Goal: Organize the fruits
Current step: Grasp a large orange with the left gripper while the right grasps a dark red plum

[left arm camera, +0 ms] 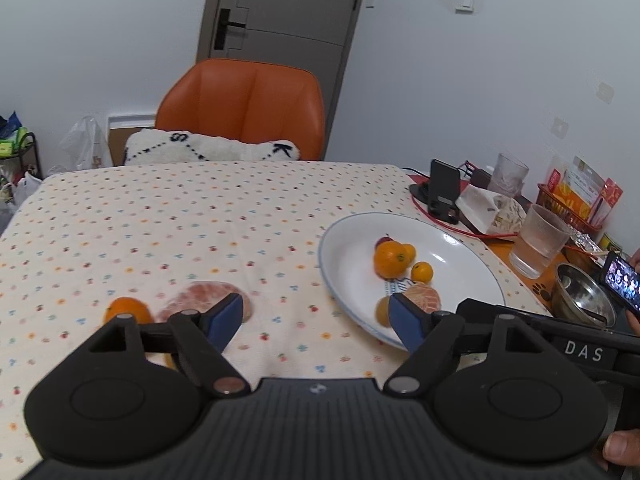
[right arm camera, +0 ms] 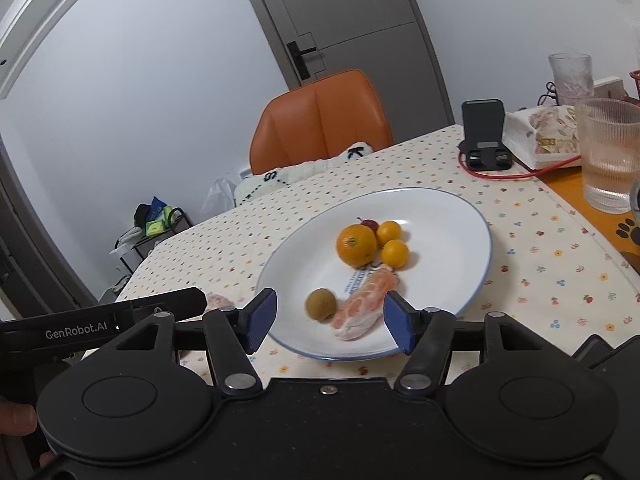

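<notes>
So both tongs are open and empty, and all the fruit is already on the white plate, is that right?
Not quite. Both the left tongs and right tongs are open and empty, but the left wrist view shows an orange and a peeled citrus piece on the tablecloth, outside the white plate.

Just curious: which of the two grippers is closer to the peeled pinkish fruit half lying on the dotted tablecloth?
Left. The left gripper hovers open right beside the peeled pinkish fruit half. The right gripper is open over the white plate, farther away.
</notes>
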Action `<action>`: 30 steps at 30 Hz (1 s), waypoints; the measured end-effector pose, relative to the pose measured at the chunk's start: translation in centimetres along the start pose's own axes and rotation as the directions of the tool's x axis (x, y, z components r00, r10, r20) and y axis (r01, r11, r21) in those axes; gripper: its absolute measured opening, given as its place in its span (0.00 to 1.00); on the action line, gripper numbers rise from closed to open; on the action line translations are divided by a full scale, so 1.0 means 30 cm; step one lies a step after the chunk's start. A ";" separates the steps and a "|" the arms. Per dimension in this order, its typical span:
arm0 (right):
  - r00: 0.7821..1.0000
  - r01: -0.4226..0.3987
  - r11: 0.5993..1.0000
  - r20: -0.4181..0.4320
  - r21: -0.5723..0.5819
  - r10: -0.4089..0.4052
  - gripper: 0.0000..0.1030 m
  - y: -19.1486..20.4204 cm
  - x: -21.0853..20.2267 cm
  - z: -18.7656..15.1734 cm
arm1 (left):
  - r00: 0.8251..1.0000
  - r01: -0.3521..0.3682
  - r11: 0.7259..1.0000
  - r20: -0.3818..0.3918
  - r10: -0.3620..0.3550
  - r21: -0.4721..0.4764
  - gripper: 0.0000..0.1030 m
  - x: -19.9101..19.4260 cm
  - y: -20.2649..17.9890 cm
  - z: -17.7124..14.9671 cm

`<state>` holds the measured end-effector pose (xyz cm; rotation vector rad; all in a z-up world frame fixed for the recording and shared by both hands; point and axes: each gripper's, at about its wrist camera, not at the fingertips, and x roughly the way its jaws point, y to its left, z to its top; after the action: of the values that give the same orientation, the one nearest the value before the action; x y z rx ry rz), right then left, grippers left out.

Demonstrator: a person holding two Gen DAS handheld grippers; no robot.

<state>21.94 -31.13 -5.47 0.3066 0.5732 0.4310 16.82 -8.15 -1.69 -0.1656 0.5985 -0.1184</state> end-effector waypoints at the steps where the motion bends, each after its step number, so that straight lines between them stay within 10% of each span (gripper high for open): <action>1: 1.000 -0.002 1.000 -0.001 -0.003 0.002 0.59 0.008 0.000 -0.001 | 1.000 -0.005 1.000 0.002 0.005 -0.003 0.77 -0.007 0.006 -0.001; 30: 0.991 -0.118 0.990 -0.070 -0.078 0.113 0.60 0.215 0.106 -0.046 | 0.992 -0.124 0.985 0.005 0.126 -0.118 0.77 -0.100 0.273 -0.058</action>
<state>21.58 -23.81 -5.48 0.2480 0.6021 0.5772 13.89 0.15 -3.00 -0.2423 0.6021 0.0394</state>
